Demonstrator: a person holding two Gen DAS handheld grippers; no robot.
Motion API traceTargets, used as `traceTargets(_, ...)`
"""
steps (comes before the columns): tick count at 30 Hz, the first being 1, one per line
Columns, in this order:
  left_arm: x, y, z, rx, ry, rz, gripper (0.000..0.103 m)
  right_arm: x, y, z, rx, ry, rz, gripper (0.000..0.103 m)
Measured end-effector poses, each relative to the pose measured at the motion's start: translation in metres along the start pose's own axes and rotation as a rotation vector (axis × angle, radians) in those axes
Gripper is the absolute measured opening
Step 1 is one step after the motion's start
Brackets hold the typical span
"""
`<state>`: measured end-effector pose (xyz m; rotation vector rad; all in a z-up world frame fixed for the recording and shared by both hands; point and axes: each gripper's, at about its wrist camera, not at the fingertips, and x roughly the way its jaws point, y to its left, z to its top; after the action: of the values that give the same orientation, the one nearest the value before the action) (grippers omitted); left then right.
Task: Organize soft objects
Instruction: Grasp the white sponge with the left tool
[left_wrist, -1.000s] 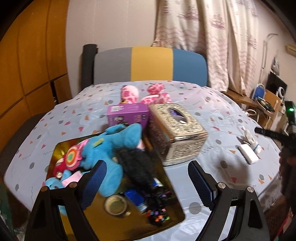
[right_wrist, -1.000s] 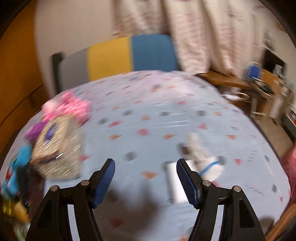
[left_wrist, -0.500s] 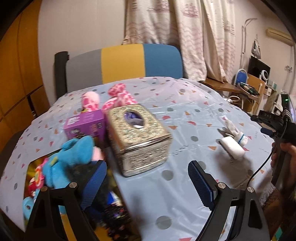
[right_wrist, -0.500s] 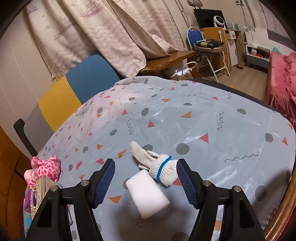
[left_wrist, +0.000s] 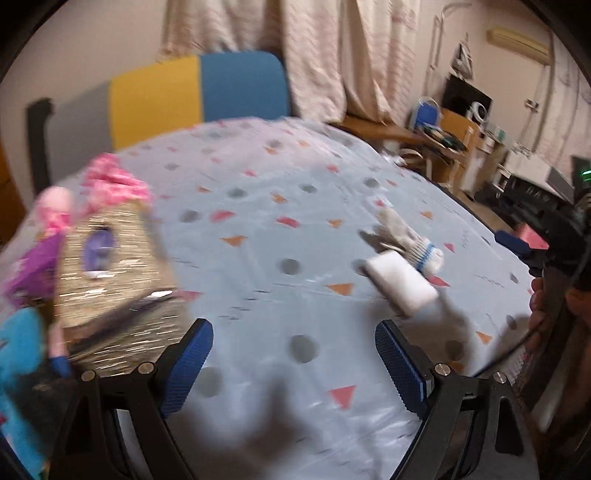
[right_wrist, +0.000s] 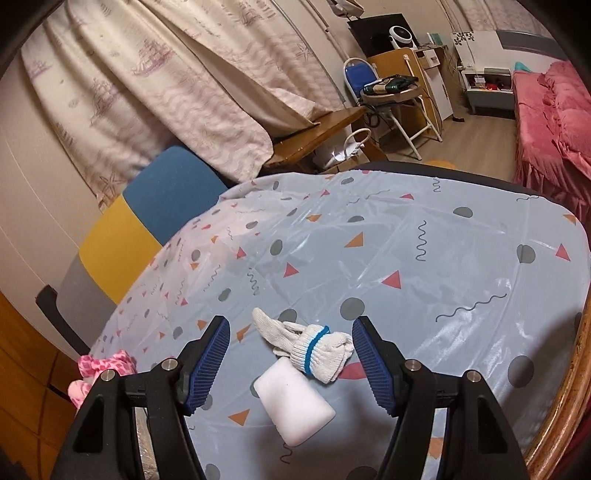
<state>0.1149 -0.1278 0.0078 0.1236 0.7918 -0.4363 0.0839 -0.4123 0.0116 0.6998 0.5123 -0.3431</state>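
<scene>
So on the table I count one white knit glove with a blue cuff band, one white sponge block, one glittery gold tissue box and one purple box. Plush-wise there's one pink spotted toy and one blue one. Plus one chair, grey/yellow/blue.

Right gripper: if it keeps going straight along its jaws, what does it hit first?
Most likely the white knit glove, lying between the open jaws of the right gripper, with the white sponge block just under it. Depth unclear.
</scene>
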Motion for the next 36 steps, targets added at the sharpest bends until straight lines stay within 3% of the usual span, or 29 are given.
traceTargets(11,0.101,-0.072,0.038,-0.011,0.201,-0.159,0.090,-0.003,-0.011,0.003,0.062,-0.011,0.059,0.070)
traceTargets(20,0.166,-0.112,0.055,-0.054,0.329,-0.165,0.092,-0.002,-0.016,0.003,0.097,-0.002,0.100,0.070)
traceTargets(24,0.190,-0.118,0.055,-0.067,0.368,-0.106,0.085,0.002,-0.018,0.003,0.111,0.011,0.105,0.070)
traceTargets(26,0.188,-0.119,0.054,-0.035,0.344,-0.079,0.061,0.003,-0.017,0.002,0.109,0.022,0.108,0.070)
traceTargets(29,0.173,-0.116,0.046,0.051,0.294,-0.094,0.059,0.007,-0.014,0.001,0.098,0.041,0.105,0.070)
traceTargets(36,0.123,-0.060,0.002,0.067,0.287,-0.122,0.059,0.013,-0.013,-0.001,0.093,0.074,0.080,0.070)
